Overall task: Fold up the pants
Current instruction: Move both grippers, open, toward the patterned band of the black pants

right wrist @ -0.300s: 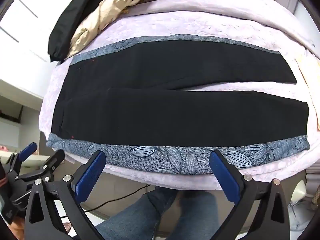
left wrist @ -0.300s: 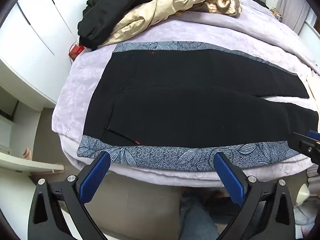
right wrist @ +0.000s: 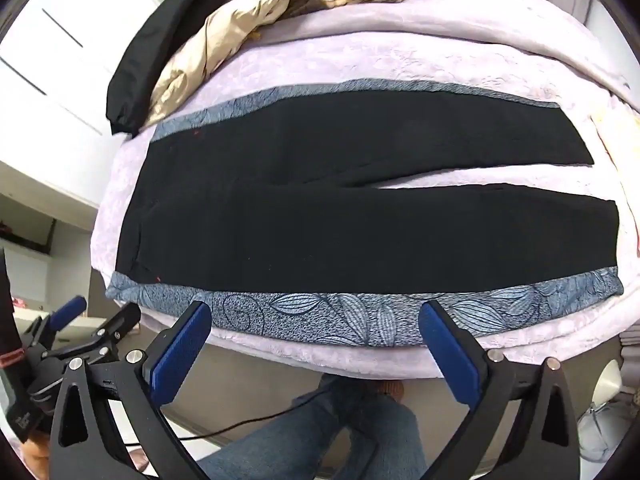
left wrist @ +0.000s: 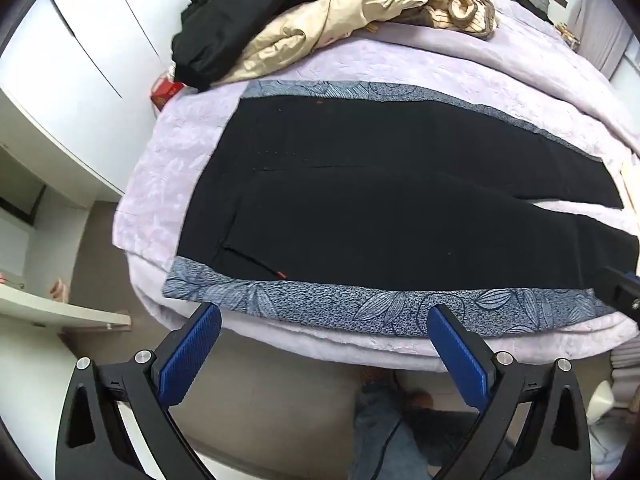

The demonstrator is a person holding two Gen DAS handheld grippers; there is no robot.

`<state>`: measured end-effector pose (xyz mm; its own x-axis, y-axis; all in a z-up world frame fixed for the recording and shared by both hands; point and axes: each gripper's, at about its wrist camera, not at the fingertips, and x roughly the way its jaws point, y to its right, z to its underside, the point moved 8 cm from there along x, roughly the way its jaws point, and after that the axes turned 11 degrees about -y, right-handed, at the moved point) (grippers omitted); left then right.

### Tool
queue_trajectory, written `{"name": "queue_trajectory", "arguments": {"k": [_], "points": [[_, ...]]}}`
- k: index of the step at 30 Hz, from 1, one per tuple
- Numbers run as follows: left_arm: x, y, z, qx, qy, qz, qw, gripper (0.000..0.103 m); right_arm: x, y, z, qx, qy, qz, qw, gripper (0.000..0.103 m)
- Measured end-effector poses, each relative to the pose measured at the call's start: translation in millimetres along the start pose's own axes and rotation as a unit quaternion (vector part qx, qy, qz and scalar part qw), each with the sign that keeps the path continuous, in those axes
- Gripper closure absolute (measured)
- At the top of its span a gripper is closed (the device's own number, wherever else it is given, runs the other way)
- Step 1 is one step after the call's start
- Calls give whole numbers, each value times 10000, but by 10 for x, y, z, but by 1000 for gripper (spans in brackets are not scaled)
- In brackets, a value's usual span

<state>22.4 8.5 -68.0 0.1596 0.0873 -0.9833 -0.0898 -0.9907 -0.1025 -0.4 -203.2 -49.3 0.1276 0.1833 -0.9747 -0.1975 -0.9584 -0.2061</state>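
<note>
Blue pads are seen nearest, at 6 o'clock in each wrist view. The left gripper is held wide open with nothing in it, and the right gripper is wide open and empty too. Just past them, at 12 o'clock, black pants with leafy blue-grey side bands are laid flat on a lilac bed cover, waist at 9 o'clock, legs toward 3 o'clock. No fold has been made yet. The near side band should likely be pinched at both ends together, lifted evenly, and laid over the far leg. A pile of clothes is heaped farthest back.
</note>
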Motion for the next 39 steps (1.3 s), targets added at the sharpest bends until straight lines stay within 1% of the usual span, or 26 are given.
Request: {"name": "queue_trajectory", "arguments": {"k": [2, 5, 7, 10, 13, 22, 33, 39], "points": [[-44, 20, 9, -53, 79, 49, 9999, 0, -32, 9, 21, -18, -16, -3, 10000, 0], [-91, 82, 40, -23, 84, 95, 9999, 0, -54, -21, 76, -104, -57, -76, 9999, 0], [-125, 119, 66, 4, 113, 28, 9999, 0, -42, 31, 139, -113, -59, -113, 9999, 0], [-168, 107, 101, -32, 135, -54, 9999, 0, -55, 45, 174, -142, -51, 59, 9999, 0], [-201, 105, 152, -66, 146, -45, 9999, 0, -79, 85, 209, -89, -86, 14, 9999, 0], [-311, 140, 310, -123, 197, -26, 9997, 0, -163, 153, 365, -52, -82, 94, 9999, 0], [-371, 189, 569, -206, 121, -36, 9997, 0, -268, 200, 614, -79, 8, 157, 9998, 0], [-369, 280, 703, -77, -6, -55, 10000, 0, -304, 322, 745, 36, 55, 251, 9997, 0]]}}
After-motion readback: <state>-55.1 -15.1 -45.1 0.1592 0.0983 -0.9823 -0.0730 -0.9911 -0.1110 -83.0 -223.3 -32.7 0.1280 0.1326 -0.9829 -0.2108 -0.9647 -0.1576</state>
